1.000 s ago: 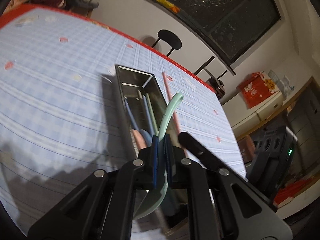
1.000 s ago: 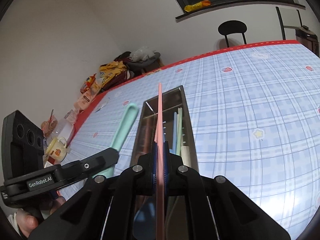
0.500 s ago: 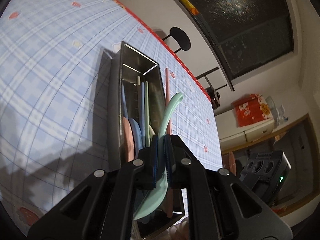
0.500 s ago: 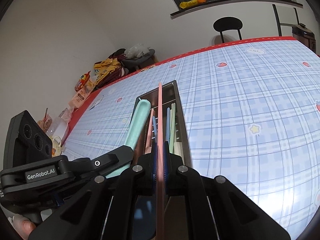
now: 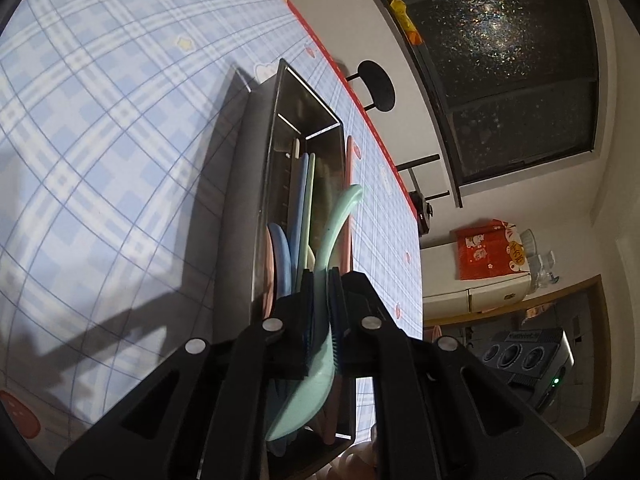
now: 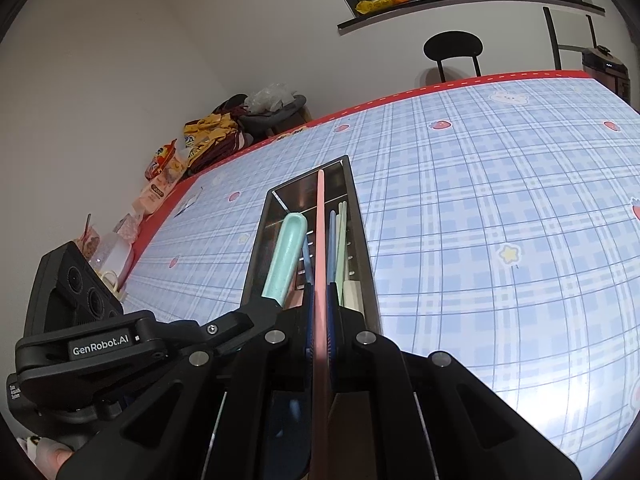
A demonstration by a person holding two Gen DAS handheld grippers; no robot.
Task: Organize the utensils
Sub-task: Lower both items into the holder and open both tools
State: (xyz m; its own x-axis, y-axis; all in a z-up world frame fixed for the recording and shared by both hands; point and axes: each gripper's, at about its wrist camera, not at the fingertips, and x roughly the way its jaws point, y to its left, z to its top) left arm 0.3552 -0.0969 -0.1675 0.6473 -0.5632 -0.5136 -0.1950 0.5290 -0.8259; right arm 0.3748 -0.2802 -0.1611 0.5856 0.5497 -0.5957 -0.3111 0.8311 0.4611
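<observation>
A long steel tray (image 5: 276,128) lies on the blue plaid tablecloth (image 5: 100,120). Blue, green, cream and pink utensils (image 5: 298,216) lie in it. My left gripper (image 5: 320,276) is shut on a mint green spoon (image 5: 338,216), low over the tray's near end, handle pointing along it. My right gripper (image 6: 320,292) is shut on a thin pink stick (image 6: 320,220) that runs lengthwise above the tray (image 6: 362,236). In the right wrist view the mint spoon (image 6: 286,248) sits inside the tray's left side, with the left gripper (image 6: 262,308) just left of mine.
A black chair (image 6: 452,46) stands past the table's red far edge. Snack bags (image 6: 208,136) and cups (image 6: 104,248) crowd the left side. A red box (image 5: 488,252) rests on a cabinet beyond the table. Bare tablecloth (image 6: 500,220) stretches right of the tray.
My left gripper has sunk and rolled, carrying the mint spoon from beside the tray's left wall to inside it. The right gripper and its pink stick have stayed put.
</observation>
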